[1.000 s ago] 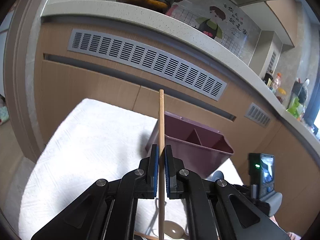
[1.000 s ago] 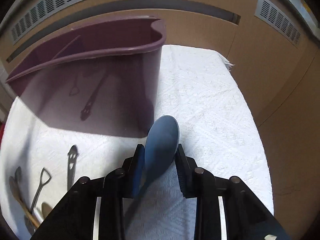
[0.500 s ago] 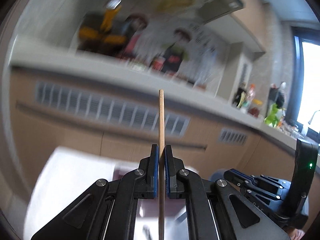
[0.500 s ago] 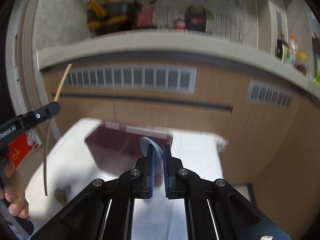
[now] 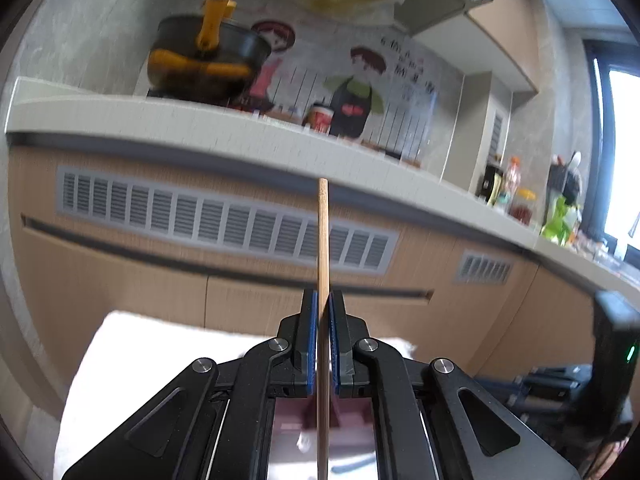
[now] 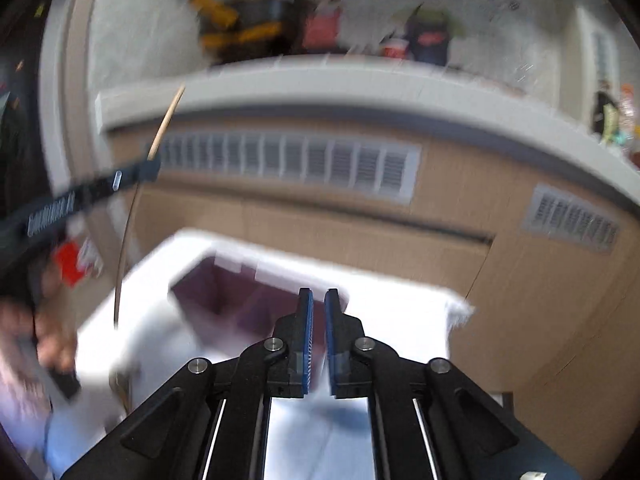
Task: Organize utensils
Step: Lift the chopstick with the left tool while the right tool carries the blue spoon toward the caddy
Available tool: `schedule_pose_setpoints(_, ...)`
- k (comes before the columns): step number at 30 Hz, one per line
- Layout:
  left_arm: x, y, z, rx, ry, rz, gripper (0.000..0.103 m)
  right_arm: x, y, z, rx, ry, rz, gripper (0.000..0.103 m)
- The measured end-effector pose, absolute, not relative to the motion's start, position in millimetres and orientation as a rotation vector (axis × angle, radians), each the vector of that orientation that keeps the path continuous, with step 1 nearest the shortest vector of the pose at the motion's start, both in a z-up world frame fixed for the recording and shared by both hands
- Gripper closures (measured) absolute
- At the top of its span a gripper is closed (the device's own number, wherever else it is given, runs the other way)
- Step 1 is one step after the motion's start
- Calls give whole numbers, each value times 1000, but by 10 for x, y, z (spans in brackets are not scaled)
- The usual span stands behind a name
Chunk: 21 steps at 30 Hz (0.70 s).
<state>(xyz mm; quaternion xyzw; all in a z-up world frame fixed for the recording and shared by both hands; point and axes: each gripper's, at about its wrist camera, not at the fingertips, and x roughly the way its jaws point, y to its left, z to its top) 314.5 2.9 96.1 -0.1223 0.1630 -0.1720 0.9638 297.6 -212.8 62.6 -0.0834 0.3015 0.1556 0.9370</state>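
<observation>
1. The left gripper (image 5: 323,300) has its jaws pressed onto a thin wooden chopstick (image 5: 323,240). The stick stands straight up between the blue pads and runs on below them.
2. Under that gripper, between its black arms, part of the maroon utensil holder (image 5: 288,416) shows on the white towel (image 5: 120,360). The chopstick's lower length crosses in front of the holder.
3. In the right wrist view the same chopstick (image 6: 166,120) leans at the far left, and a blurred hand (image 6: 52,340) shows low on that side.
4. The right gripper (image 6: 316,296) is raised above the near right part of the holder. Its jaws have just eased apart a little and stand with a narrow slit between them.
5. Nothing is clearly seen in that slit. A smeared blue shape (image 6: 340,416) lies lower, between the gripper's arms, and I cannot tell whether the jaws pinch it.
6. From this side the holder's divided inside is visible, though it is blurred.
7. Beyond the towel are wood-toned cabinet fronts with a grey vent grille (image 5: 200,216).
8. A pale worktop (image 5: 160,120) above them carries a dark pot (image 5: 204,60) with yellow handles.
</observation>
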Motion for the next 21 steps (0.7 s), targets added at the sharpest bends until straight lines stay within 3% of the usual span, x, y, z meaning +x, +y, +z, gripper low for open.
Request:
schedule_pose_setpoints(1, 3132, 42, 920, -250, 342, -346, 97, 2979, -2106, 485, -210, 661, 348, 91)
schedule_pose_setpoints(4, 3063, 102, 790, -254, 388, -339, 97, 3031, -2043, 77, -338, 770, 401, 72)
schedule_pose_setpoints(6, 3000, 157, 710, -257, 407, -328, 97, 3069, -2040, -172, -411, 824, 398, 50)
schedule_pose_setpoints(10, 2927, 246, 577, -272, 438, -308, 97, 3305, -2275, -390, -340, 875, 401, 40)
schedule_pose_setpoints(12, 2919, 285, 510, -297, 461, -306, 97, 3441, -2339, -444, -305, 898, 433, 28)
schedule_pose_setpoints(21, 2764, 380, 296, -320, 508, -278, 97, 3468, -2314, -720, -202, 1042, 465, 25)
